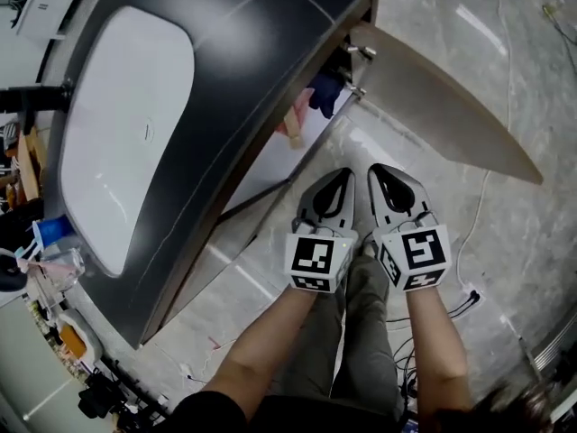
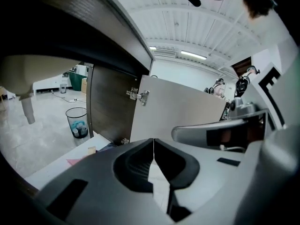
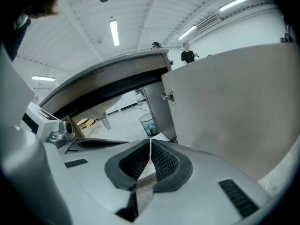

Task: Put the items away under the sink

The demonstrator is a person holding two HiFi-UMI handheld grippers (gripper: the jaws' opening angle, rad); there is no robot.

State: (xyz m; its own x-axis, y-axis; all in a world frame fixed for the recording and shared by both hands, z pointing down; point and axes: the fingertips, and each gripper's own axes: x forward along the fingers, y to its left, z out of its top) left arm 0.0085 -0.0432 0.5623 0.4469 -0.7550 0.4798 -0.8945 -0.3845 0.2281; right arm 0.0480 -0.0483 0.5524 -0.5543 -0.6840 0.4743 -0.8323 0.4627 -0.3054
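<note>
Both grippers hang side by side over the floor in front of the sink cabinet. My left gripper (image 1: 343, 177) is shut with nothing between its jaws, and my right gripper (image 1: 377, 171) beside it is shut and empty too. In the left gripper view the jaws of the left gripper (image 2: 153, 142) meet in a thin line. The right gripper (image 3: 150, 144) shows the same in its own view. Under the dark countertop (image 1: 243, 79) the cabinet stands open. Inside lie a pink item (image 1: 295, 124) and a blue item (image 1: 325, 93), partly hidden by the counter's edge.
The open cabinet door (image 1: 442, 106) swings out to the right over the marble floor, its hinges (image 2: 138, 95) in sight. A white basin (image 1: 126, 133) sits in the counter. A waste bin (image 2: 77, 122) stands beyond the cabinet. Cables (image 1: 469, 296) lie on the floor at the right.
</note>
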